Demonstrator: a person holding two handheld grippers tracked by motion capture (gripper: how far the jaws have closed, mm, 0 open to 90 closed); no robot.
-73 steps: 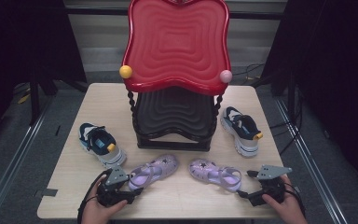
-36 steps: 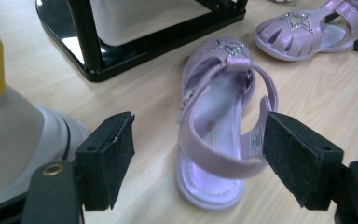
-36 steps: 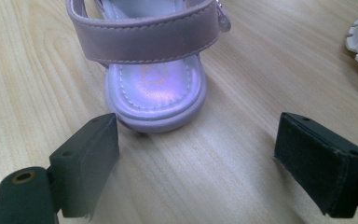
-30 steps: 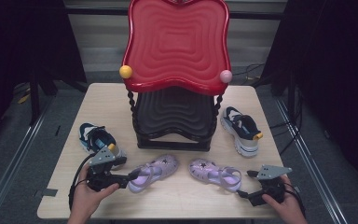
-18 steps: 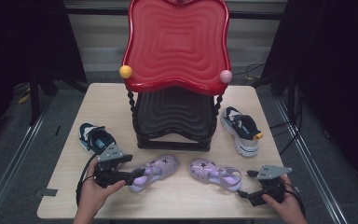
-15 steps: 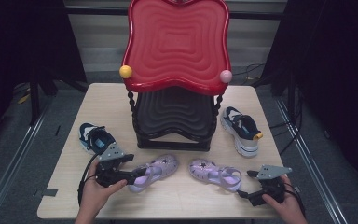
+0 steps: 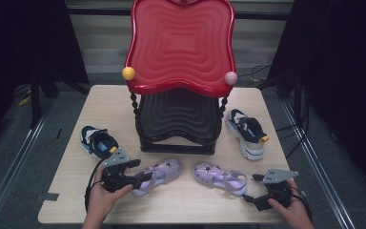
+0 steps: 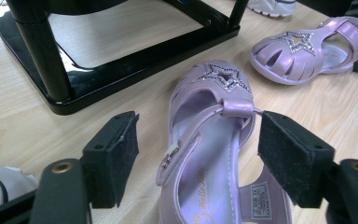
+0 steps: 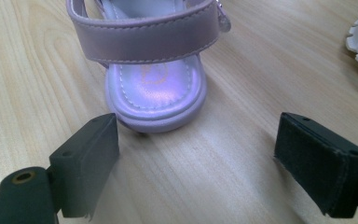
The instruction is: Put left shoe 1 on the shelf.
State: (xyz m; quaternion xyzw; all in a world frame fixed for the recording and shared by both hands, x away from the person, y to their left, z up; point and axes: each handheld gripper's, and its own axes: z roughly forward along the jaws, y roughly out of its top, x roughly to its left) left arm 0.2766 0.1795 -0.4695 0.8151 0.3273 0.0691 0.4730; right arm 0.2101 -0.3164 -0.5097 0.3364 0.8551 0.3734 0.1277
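Two purple star sandals lie at the table's front. The left sandal (image 7: pixel 161 172) (image 8: pixel 214 140) points away from me, and its heel part lies between the jaws of my left gripper (image 7: pixel 144 177) (image 8: pixel 198 156). The jaws have just been closing, but a gap shows on both sides of the sandal, so the pads do not press on it. The right sandal (image 7: pixel 219 176) (image 9: pixel 154 88) lies with its heel toward my right gripper (image 7: pixel 250 197) (image 9: pixel 196 154). That gripper stands open just behind the heel with nothing between its pads.
A shoe rack with a red wavy top shelf (image 7: pixel 181 43) and a black lower shelf (image 7: pixel 178 114) stands mid-table; its black base frame (image 8: pixel 121 70) is close ahead of the left gripper. One dark-blue and white sneaker (image 7: pixel 97 141) lies left of the rack, another (image 7: pixel 247 131) right.
My left gripper has moved right from beside the left sneaker to the left sandal and now straddles its heel part. The right gripper and both sandals have stayed put.
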